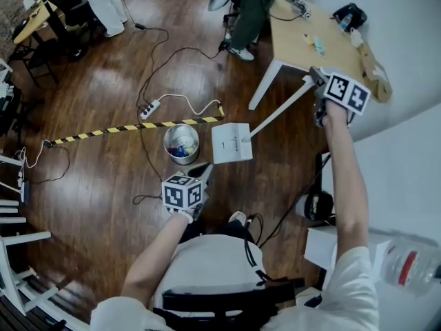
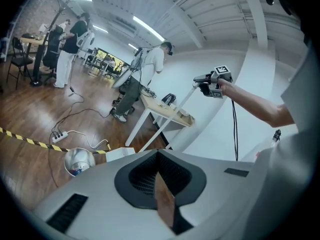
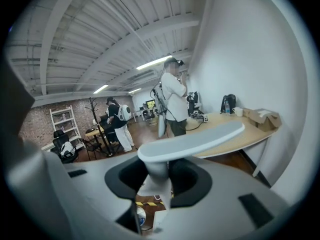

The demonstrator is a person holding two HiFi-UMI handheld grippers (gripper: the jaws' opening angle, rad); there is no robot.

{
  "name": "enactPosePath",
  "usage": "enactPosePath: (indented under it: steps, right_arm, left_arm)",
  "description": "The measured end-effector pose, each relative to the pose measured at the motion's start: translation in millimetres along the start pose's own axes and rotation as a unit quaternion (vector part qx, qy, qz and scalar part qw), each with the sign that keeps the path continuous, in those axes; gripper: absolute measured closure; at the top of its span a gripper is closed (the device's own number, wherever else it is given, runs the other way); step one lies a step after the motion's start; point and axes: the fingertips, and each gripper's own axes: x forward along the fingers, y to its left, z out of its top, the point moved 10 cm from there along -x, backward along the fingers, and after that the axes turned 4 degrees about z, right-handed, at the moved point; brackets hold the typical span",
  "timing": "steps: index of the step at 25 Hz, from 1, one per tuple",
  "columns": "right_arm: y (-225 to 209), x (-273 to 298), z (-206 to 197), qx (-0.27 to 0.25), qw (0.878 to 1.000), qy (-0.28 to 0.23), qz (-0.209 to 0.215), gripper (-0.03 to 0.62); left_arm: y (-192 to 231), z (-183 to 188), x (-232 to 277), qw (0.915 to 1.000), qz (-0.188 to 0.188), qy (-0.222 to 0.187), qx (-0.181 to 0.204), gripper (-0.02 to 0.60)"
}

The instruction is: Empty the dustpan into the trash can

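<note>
Now, right gripper [image 3: 159, 170]: jaws partway closed and clamped on the top end of a long white handle [image 1: 275, 114]. The handle passes btwn the jaws, then slants down and away from them.
dustpan [image 1: 231, 143]: white, at the far end of the handle, well below and ahead of the right jaws. Broad face is turned up toward the head cam. Can't tell if it touches the floor [image 1: 89, 185].
trash can [image 1: 181, 143]: round, shiny metal, w/ coloured bits inside. It stands on the floor just beside the dustpan, on the side away from the right jaws. It's ahead of and below the left jaws, off to their left.
left gripper [image 2: 158, 159]: jaw tips together. A thin slit nearer the cam shows only floor, so nothing's held.
hazard tape [image 1: 131, 127]: yellow/black strip on the floor, beyond the trash can from the left jaws.
power strip [image 1: 150, 108]: white, w/ cable, just past the tape.
desk [image 1: 303, 54]: light wood top, white legs, beyond the right jaws, w/ small items on it.
people: standing well beyond both jaws.
</note>
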Motion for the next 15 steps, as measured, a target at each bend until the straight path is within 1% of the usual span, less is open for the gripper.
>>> enactPosePath:
  steps: [4,7,10,15]
  right_arm:
    - [40,28,31,-0.021,1.000,-0.004,0.018,0.464]
    - [75,55,49,-0.036,0.999,-0.002,0.035,0.465]
    - [107,82,61,-0.047,0.997,0.000,0.055,0.465]
    - [143,125,72,-0.061,0.994,0.002,0.087,0.465]
  left_arm:
    - [24,2,-22,1.0000,0.008,0.001,0.002,0.589]
    - [43,7,-34,0.9998,0.017,-0.003,-0.005,0.589]
    - [56,9,-41,0.9994,0.029,-0.010,-0.017,0.589]
    - [70,16,-35,0.9977,0.054,-0.017,-0.037,0.589]
